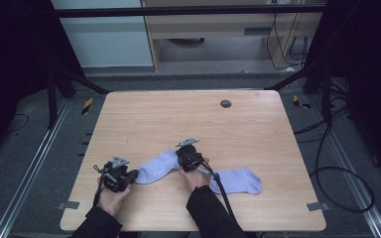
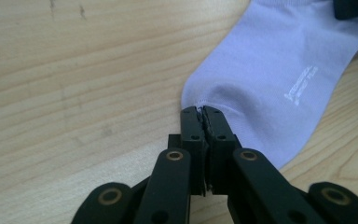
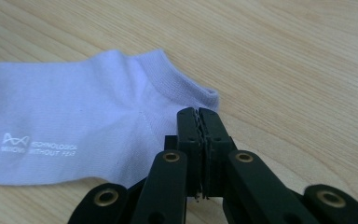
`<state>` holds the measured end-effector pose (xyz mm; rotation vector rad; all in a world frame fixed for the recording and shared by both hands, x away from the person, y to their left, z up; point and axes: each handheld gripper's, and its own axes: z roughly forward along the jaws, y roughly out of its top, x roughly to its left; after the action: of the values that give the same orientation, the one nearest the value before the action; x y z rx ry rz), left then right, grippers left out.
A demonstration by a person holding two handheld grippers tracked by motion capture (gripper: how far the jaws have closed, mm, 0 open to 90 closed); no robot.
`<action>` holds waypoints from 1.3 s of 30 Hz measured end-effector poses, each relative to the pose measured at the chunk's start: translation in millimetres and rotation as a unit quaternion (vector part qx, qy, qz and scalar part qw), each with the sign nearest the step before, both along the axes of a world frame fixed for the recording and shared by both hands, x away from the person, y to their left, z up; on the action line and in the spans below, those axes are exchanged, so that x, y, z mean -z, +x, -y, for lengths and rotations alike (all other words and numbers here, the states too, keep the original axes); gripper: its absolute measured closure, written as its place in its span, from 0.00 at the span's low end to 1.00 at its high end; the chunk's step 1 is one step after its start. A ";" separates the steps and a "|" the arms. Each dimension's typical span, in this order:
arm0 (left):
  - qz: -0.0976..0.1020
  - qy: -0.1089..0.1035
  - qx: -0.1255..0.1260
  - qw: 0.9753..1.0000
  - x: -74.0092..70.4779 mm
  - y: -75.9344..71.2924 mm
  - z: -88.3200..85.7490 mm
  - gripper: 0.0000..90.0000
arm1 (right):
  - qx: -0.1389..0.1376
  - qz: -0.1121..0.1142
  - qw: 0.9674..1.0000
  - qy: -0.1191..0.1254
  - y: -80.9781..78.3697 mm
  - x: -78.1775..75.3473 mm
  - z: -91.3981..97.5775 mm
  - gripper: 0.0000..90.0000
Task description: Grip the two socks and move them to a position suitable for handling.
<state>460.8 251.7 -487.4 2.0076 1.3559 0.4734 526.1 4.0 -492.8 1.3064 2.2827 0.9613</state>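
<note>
Overhead, in the high view, two pale lilac socks lay on the near part of the wooden table point(image 1: 144, 119). The left sock point(image 1: 156, 167) stretched between the two tools: the left gripper point(image 1: 133, 174) met its toe end, and the right gripper point(image 1: 184, 157) sat at its cuff end. A second sock point(image 1: 238, 179) rested flat just to the right of the right hand point(image 1: 194, 177), partly behind the trailing cable point(image 1: 223, 193). The table was otherwise bare apart from a small dark disc point(image 1: 225, 103) near its far edge. Grey carpet, metal floor rails, loose cables and a pale cabinet surrounded it in a dim room.

In the left gripper view, the left gripper point(image 2: 201, 112) had its jaws pressed together on the rounded toe edge of the sock point(image 2: 279, 74), pinching a thin fold of cloth against the wood grain.

In the right gripper view, the right gripper point(image 3: 198, 114) was likewise closed, nipping the sock point(image 3: 74, 121) just below its ribbed cuff point(image 3: 177, 79); small white lettering point(image 3: 37, 145) ran along the side of the fabric.

The sock looked light, soft and limp, so it would probably sag and fold wherever unsupported. Holding it at both ends, toe and cuff, seemed the sensible way to keep it flat. The smooth table should let the cloth slide easily.
</note>
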 end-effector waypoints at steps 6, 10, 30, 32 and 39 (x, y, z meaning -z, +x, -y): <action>0.026 0.006 -0.016 1.000 -9.0 3.9 -9.4 0.97 | -0.015 0.013 0.999 0.033 -17.9 -8.8 4.7 0.99; 0.024 0.018 -0.025 0.999 -6.8 9.1 -14.7 0.97 | -0.031 0.016 0.998 0.045 -36.8 -8.4 3.0 0.99; 0.051 -0.029 -0.021 0.998 -21.5 0.1 -16.1 0.73 | -0.006 0.053 0.996 0.077 -54.0 -40.3 53.6 0.61; 0.051 -0.031 -0.011 0.998 -24.5 -2.4 -11.7 0.72 | -0.001 0.054 0.995 0.079 -54.7 -42.5 64.0 0.59; 0.048 -0.036 0.019 0.998 -29.8 -6.5 8.0 0.68 | 0.015 0.064 0.995 0.081 -64.4 -48.3 112.4 0.51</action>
<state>454.3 243.7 -457.7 1.9238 1.2564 0.4892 461.8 -108.4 -444.5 1.2983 2.1195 1.2048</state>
